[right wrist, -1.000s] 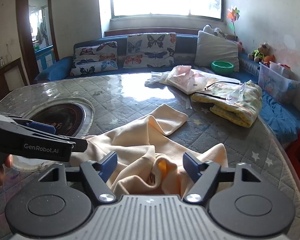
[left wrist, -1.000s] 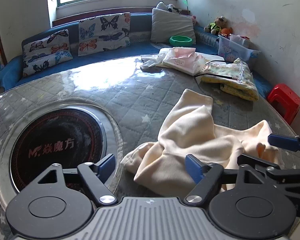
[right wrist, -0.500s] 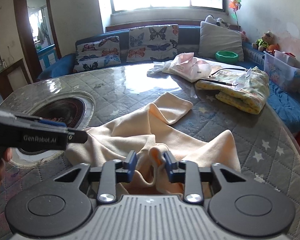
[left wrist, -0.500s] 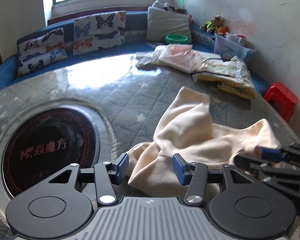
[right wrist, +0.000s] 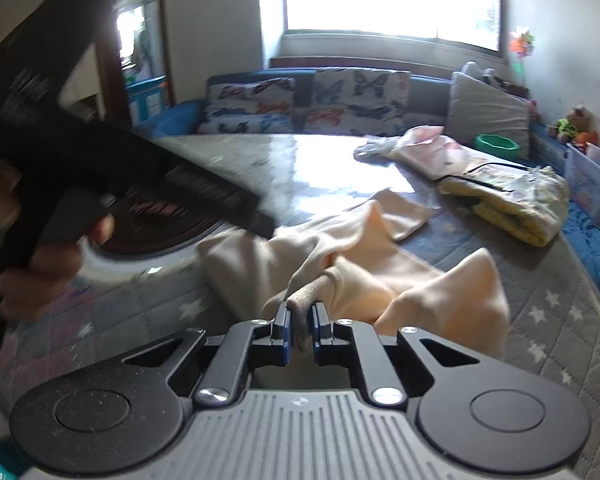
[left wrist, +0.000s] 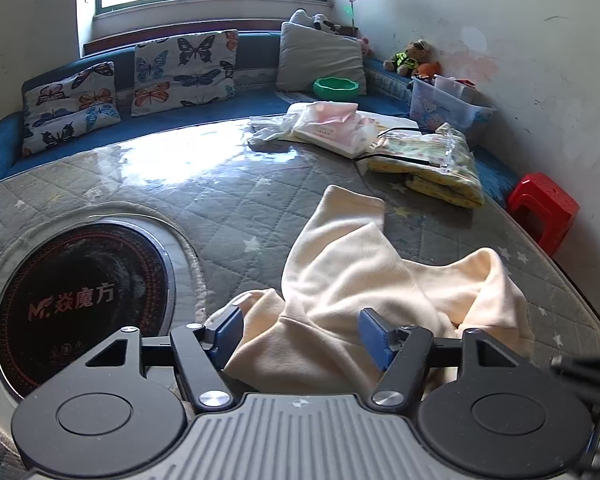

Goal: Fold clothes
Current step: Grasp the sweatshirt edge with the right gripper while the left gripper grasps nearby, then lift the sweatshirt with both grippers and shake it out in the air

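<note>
Cream fleece garment (left wrist: 352,280) is lying crumpled on the grey quilted star-print table (left wrist: 228,200), just beside the round black induction hob (left wrist: 80,304) set into it. The right claw (right wrist: 300,330) is clenching a raised fold of that garment, its jaws having just been closing. The left claw (left wrist: 300,330) is standing released, its jaws having just been widening, with the garment's near edge lying between its blue pads (left wrist: 374,336), which are not pressing on it.
</note>
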Available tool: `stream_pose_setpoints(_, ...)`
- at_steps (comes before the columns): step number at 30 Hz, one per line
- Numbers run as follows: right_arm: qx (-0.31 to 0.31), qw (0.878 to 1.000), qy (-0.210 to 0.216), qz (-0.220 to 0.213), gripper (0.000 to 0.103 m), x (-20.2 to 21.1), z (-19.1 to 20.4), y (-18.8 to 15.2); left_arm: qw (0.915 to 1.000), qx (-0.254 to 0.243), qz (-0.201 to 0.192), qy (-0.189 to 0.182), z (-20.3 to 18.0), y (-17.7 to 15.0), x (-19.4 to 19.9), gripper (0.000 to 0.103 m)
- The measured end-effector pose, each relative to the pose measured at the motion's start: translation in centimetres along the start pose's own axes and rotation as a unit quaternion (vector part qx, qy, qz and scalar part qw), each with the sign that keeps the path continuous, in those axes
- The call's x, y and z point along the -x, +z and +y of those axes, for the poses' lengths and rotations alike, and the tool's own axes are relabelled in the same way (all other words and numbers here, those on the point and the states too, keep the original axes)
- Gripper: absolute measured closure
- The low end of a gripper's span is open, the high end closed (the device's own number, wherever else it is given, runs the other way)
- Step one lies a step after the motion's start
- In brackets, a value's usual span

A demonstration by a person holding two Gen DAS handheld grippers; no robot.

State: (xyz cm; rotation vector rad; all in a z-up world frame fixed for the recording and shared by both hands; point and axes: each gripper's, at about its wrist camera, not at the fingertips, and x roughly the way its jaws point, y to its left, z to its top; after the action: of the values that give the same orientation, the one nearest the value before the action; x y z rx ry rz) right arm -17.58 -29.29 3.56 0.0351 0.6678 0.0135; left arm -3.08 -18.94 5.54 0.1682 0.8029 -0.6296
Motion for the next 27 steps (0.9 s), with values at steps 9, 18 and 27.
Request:
stream_pose_setpoints(9, 0.054, 0.998, 0.026, 0.018, 0.096, 1.0, 3.0, -2.6, 0.9998, -0.016, 0.013, -0.004, -1.1, -0.8, -0.7, 0.026)
stream_pose_setpoints(18, 0.077, 0.996, 0.048, 0.025, 0.097, 1.4, 4.6, -3.6, 0.9991, -0.020, 0.037, -0.011, -0.6, -1.8, -2.0, 0.055)
stream_pose_setpoints(27, 0.012, 1.000, 0.010, -0.022, 0.080, 3.6, 1.1, -1.4, 0.9993, 0.007, 0.025, -0.026, 0.4, -0.5, -1.1, 0.042)
